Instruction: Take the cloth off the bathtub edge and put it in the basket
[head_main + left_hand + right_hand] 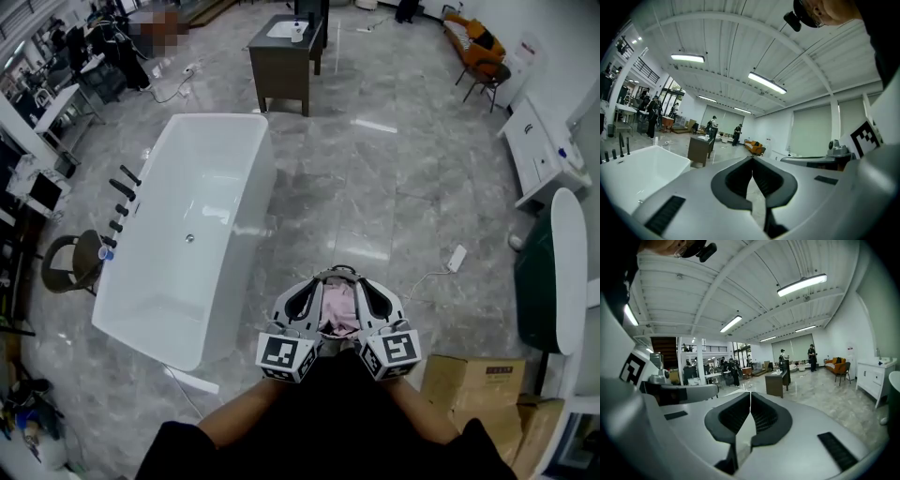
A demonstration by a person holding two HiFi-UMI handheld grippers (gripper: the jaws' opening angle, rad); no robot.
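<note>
Bathtub (265, 178) edge bare; pink cloth (337, 307) seen near, low between left gripper (752, 158) and right gripper (750, 393), both closed on nothing; basket not discernible, task probably nearly done.

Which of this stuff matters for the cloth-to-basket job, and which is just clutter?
Job:
- cloth, pink, showing between the two claws
- tub
- left claw and right claw, both shut and empty
- no basket in view

Clutter:
- sink cabinet
- box
- power strip
- orange chair
</note>
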